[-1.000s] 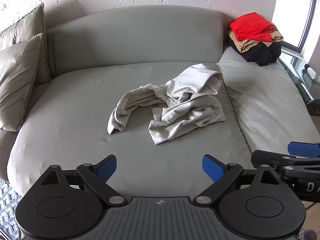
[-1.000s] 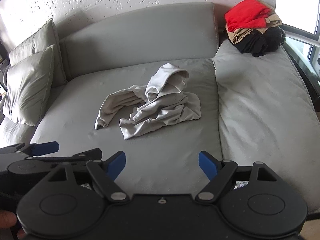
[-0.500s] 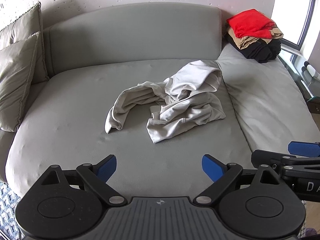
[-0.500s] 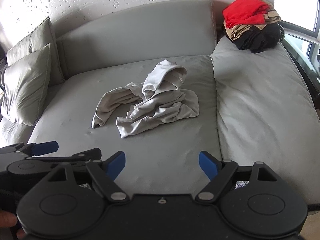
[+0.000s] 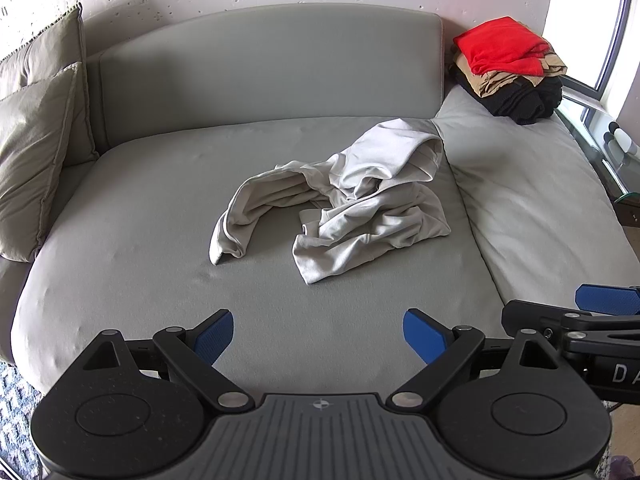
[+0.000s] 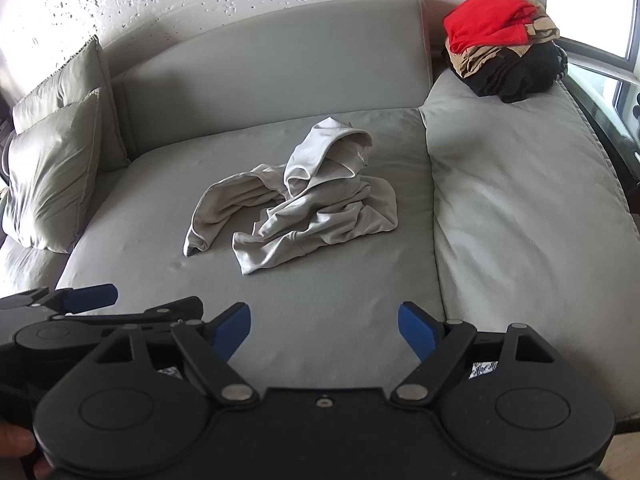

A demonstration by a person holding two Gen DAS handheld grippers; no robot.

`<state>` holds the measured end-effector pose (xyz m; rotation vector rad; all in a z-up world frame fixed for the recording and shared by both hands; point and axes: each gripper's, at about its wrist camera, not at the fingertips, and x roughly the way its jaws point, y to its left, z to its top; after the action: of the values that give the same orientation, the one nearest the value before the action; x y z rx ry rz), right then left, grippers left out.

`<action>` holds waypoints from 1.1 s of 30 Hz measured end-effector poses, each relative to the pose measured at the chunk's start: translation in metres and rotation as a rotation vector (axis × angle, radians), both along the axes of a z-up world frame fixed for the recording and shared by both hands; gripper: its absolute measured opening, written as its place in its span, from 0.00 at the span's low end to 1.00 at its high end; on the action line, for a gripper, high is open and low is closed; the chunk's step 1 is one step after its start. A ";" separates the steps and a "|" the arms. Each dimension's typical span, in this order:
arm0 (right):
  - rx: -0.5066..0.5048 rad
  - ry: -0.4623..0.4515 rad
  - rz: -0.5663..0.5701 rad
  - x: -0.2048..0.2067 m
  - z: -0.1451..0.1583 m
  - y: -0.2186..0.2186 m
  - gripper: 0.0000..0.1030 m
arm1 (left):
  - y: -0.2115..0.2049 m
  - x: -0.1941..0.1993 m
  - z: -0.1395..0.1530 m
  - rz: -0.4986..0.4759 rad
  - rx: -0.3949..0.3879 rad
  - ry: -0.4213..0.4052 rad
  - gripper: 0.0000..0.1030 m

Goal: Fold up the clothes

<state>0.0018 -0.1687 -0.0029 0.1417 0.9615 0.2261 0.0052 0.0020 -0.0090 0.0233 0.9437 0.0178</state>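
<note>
Both pairs of fingers stood spread wide with nothing between them: the left gripper [image 5: 318,334] and the right gripper [image 6: 324,326] hung side by side over the near edge of the sofa [image 5: 160,248], angled down toward the seat. From the left wrist view, the crumpled pale garment [image 5: 352,204] lay at about twelve o'clock, well apart from both pairs of fingers, in the middle of the seat cushion. It looked like a hooded top, though the bunching made that hard to confirm.

Judging from the heap, the step in hand was a first reach to spread it flat. A good start would be pinching two separate edges, the loose sleeve-like end at ten o'clock and the hem corner nearest the fingers, then drawing them apart.

Bare cushion surrounded the garment on the near and left sides. At two o'clock the seam to the side cushion [image 6: 520,200] ran just beside the cloth. The stacked clothes [image 5: 508,68] sat far off at one o'clock, and pillows [image 5: 36,140] at nine to ten.
</note>
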 end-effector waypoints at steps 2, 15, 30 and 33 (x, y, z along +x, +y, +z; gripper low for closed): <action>0.000 0.000 0.000 -0.001 0.000 0.000 0.78 | 0.000 0.000 0.000 0.000 0.002 0.000 0.88; 0.002 0.009 0.002 0.002 0.003 -0.002 0.78 | -0.001 0.001 0.002 0.002 0.007 -0.002 0.88; -0.001 0.016 0.002 0.003 0.003 -0.001 0.78 | 0.000 0.002 0.002 0.003 0.009 0.001 0.88; 0.000 0.018 0.002 0.004 0.003 -0.001 0.78 | 0.000 0.002 0.001 0.004 0.009 0.003 0.88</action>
<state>0.0056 -0.1697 0.0001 0.1432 0.9799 0.2266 0.0069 0.0017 -0.0078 0.0299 0.9468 0.0261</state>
